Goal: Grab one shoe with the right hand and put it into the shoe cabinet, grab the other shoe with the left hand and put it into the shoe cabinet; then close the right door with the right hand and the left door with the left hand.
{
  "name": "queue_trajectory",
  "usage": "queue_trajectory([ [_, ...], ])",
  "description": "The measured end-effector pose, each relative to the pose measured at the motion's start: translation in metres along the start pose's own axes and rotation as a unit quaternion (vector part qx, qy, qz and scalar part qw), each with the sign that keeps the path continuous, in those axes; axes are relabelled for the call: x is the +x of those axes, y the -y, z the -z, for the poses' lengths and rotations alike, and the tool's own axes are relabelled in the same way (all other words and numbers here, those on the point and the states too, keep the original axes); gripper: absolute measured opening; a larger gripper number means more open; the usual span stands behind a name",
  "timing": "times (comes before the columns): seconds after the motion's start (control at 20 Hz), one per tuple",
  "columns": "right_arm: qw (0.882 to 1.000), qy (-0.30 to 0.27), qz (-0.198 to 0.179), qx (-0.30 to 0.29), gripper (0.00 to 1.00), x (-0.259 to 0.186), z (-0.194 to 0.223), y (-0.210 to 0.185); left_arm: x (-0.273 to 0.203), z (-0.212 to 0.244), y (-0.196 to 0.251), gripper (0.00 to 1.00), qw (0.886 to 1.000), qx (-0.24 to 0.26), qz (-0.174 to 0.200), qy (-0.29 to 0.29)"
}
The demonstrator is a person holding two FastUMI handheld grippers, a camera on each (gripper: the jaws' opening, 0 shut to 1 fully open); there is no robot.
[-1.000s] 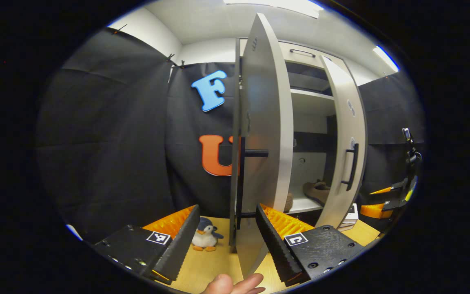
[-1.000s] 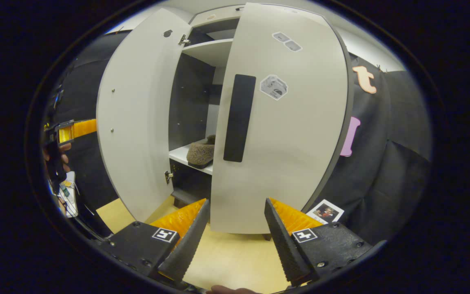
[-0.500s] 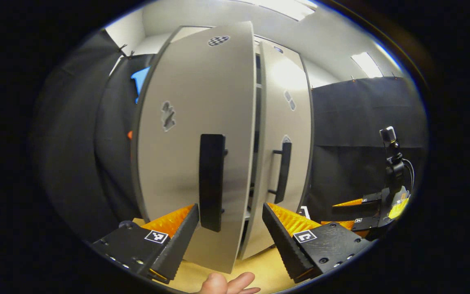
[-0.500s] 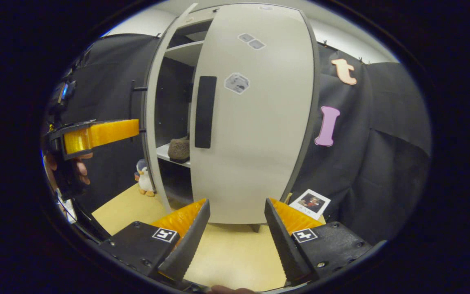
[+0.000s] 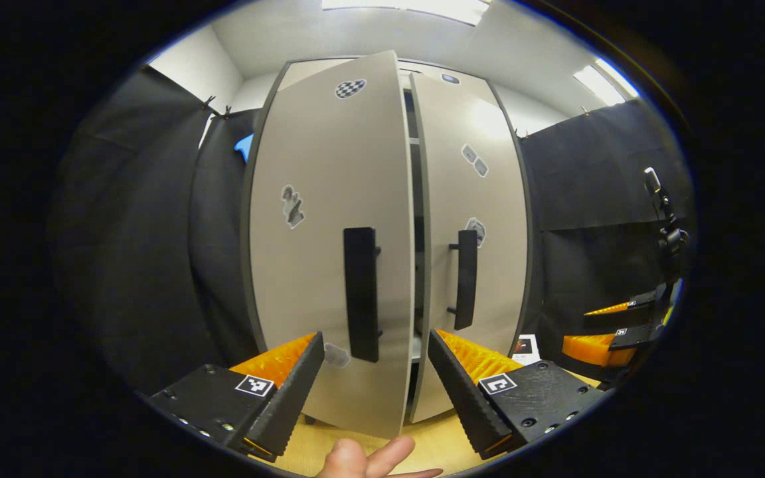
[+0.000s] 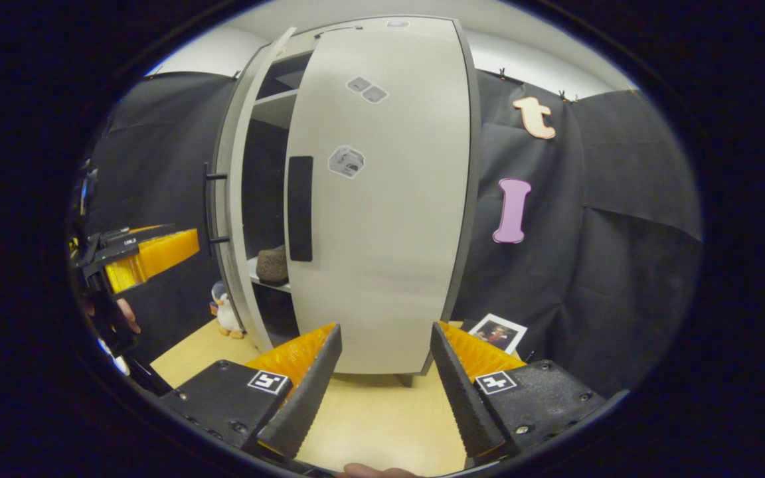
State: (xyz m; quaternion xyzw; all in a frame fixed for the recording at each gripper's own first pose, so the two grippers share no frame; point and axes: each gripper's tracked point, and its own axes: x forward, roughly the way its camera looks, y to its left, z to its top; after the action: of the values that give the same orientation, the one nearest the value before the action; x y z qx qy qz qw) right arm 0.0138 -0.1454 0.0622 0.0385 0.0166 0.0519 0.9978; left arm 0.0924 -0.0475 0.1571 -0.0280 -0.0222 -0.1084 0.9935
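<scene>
A tall pale cabinet stands ahead. In the left gripper view its left door (image 5: 326, 252) with a black handle (image 5: 361, 292) hangs slightly ajar, right in front of my open left gripper (image 5: 376, 378). The right door (image 5: 472, 245) looks nearly flush. In the right gripper view the right door (image 6: 382, 219) faces my open right gripper (image 6: 382, 378), and a brown shoe (image 6: 271, 265) rests on a shelf seen through the gap. The left gripper (image 6: 150, 255) shows at the left of that view. The right gripper (image 5: 605, 332) shows at the right of the left gripper view.
A toy penguin (image 6: 226, 312) stands on the wooden floor (image 6: 382, 418) beside the cabinet's left side. A photo card (image 6: 497, 332) leans by the cabinet's right foot. Black cloth walls surround the cabinet. A camera on a stand (image 5: 665, 219) sits at the far right.
Both doors have swung inward from wide open to almost closed. The gap onto the shelf has narrowed, and both grippers have followed the doors toward the cabinet.
</scene>
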Motion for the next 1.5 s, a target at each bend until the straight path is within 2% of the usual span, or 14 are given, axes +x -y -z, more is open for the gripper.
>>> queue_trajectory([
  [0.1,1.000,0.023,-0.013,0.004,0.88,0.004,-0.015,-0.010,-0.012,-0.008,-0.021,0.96,0.999,0.002,-0.046,0.014],
  [0.2,0.998,0.055,-0.013,-0.005,0.88,0.007,-0.033,-0.019,-0.022,-0.014,-0.029,0.96,0.997,0.003,-0.074,0.024],
  [0.35,0.993,0.112,-0.014,-0.021,0.88,0.003,-0.059,-0.030,-0.038,-0.015,-0.038,0.96,0.994,0.007,-0.104,0.019],
  [0.4,0.991,0.127,-0.018,-0.024,0.89,0.001,-0.065,-0.036,-0.044,-0.010,-0.041,1.00,0.994,0.011,-0.111,0.010],
  [0.45,0.990,0.139,-0.025,-0.025,0.89,-0.002,-0.068,-0.041,-0.047,-0.003,-0.042,0.96,0.993,0.016,-0.119,-0.004],
  [0.6,0.987,0.151,-0.049,-0.028,0.91,-0.002,-0.071,-0.052,-0.056,0.009,-0.038,0.96,0.990,0.020,-0.136,-0.028],
  [0.8,0.988,0.140,-0.067,-0.026,0.92,-0.010,-0.063,-0.052,-0.061,0.004,-0.016,0.96,0.991,0.035,-0.125,-0.013],
  [0.85,0.987,0.141,-0.066,-0.029,0.92,-0.014,-0.060,-0.048,-0.061,0.003,-0.008,1.00,0.992,0.043,-0.119,-0.007],
  [0.9,0.988,0.140,-0.062,-0.033,0.92,-0.017,-0.058,-0.044,-0.061,0.003,0.001,0.96,0.992,0.053,-0.111,-0.004],
  [1.05,0.989,0.141,-0.039,-0.038,0.92,-0.032,-0.053,-0.027,-0.056,0.000,0.030,0.96,0.994,0.077,-0.077,0.008],
  [1.25,0.990,0.140,-0.005,-0.024,0.92,-0.047,-0.047,-0.008,-0.040,0.002,0.073,0.96,0.997,0.067,-0.026,0.014],
  [1.3,0.990,0.138,-0.002,-0.023,0.92,-0.048,-0.046,-0.006,-0.036,-0.002,0.078,0.96,0.998,0.063,-0.018,0.016],
  [1.35,0.990,0.140,0.004,-0.025,0.92,-0.050,-0.046,-0.001,-0.031,-0.005,0.080,1.00,0.998,0.060,-0.014,0.020],
  [1.5,0.989,0.145,0.019,-0.026,0.92,-0.054,-0.043,0.004,-0.025,-0.006,0.072,0.96,0.998,0.049,-0.018,0.023],
])
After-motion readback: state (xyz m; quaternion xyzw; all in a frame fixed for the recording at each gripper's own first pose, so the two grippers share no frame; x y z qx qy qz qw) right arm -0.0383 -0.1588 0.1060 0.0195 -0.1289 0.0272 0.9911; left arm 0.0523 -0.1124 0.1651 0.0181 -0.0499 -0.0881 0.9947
